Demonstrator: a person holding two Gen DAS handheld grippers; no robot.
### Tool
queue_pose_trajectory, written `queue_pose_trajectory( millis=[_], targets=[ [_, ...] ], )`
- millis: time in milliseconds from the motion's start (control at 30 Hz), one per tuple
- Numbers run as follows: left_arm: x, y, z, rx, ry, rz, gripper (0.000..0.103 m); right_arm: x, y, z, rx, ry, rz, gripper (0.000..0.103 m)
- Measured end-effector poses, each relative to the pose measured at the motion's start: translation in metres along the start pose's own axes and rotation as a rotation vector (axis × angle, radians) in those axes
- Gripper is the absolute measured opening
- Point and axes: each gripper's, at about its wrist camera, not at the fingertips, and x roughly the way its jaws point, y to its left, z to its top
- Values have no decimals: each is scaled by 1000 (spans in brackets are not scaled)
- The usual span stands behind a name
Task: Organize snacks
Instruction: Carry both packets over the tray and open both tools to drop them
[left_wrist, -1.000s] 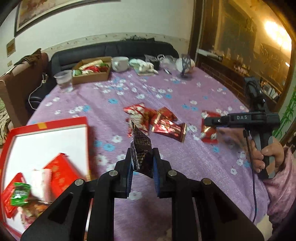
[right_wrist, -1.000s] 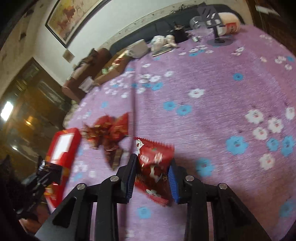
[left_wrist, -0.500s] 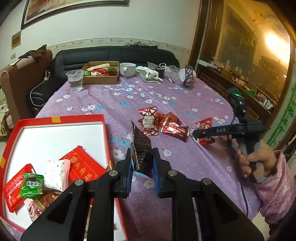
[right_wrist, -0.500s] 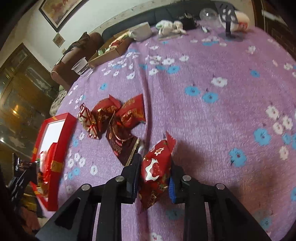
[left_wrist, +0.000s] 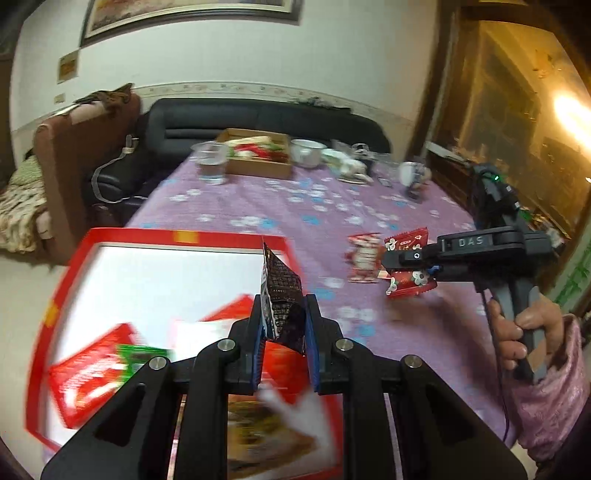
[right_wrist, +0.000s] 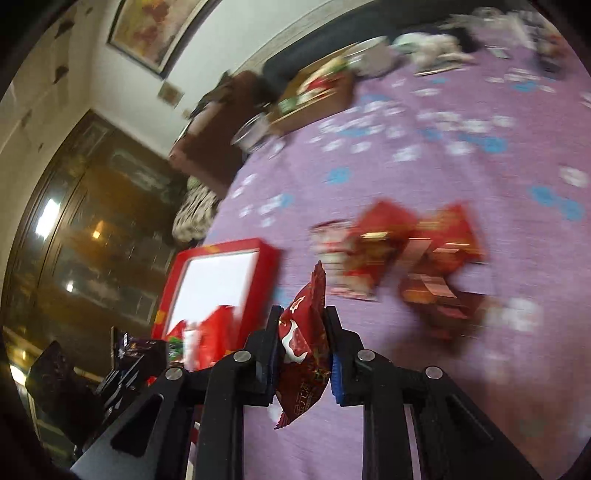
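Surface: table under a purple flowered cloth (left_wrist: 280, 210); black sofa (left_wrist: 258, 118) behind its far end
Dark packet (left_wrist: 279, 295): clamped upright between the pads of the left gripper (left_wrist: 282, 325), held above the near right part of the red box
Red packet (right_wrist: 304, 343): pinched edge-on in the right gripper (right_wrist: 303, 347), whose jaws have just been closing further on it; held clear of the cloth, beside the red box
Red box (left_wrist: 59, 295): open, white floor, at the table's near left; several red wrappers and a green wrapper (left_wrist: 138, 356) lie inside, blurred
Loose snacks (right_wrist: 402, 258): cluster of red packets on the cloth, well apart from the box
Far end: cardboard tray (left_wrist: 258, 153) of snacks, clear cup (left_wrist: 211, 162), white bowl (left_wrist: 307, 151)
Person: hand (left_wrist: 517, 332) in a pink sleeve grips the right gripper's handle
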Motion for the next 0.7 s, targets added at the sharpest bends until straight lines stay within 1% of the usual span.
queue_pose_trajectory(
  millis=[67, 200, 333, 367, 433, 467, 500, 533, 567, 600, 700],
  targets=[
    [1, 13, 0, -8, 5, 41, 16, 23, 27, 3, -37, 31, 33, 21],
    [4, 37, -5, -31, 34, 109, 17, 71, 83, 0, -145, 91, 65, 21],
    [6, 48, -7, -22, 47, 188, 17, 104, 121, -7, -211, 143, 92, 22],
    [6, 49, -7, -13, 48, 214, 17, 111, 129, -8, -224, 154, 98, 24],
    [9, 52, -5, -6, 51, 257, 26, 123, 143, -13, -261, 178, 105, 25],
    [9, 54, -5, -6, 49, 275, 41, 125, 148, -14, -280, 178, 105, 27],
    [9, 56, -4, -6, 43, 293, 59, 124, 152, -15, -296, 168, 112, 36],
    [9, 57, -3, -10, 34, 306, 67, 121, 154, -16, -301, 157, 127, 41],
    [8, 58, -3, -14, 22, 318, 77, 115, 152, -14, -303, 138, 148, 50],
    [6, 59, -2, -17, 6, 326, 78, 107, 149, -12, -305, 112, 165, 55],
    [2, 55, 1, -13, -21, 337, 78, 81, 134, -2, -289, 30, 166, 57]
  ],
)
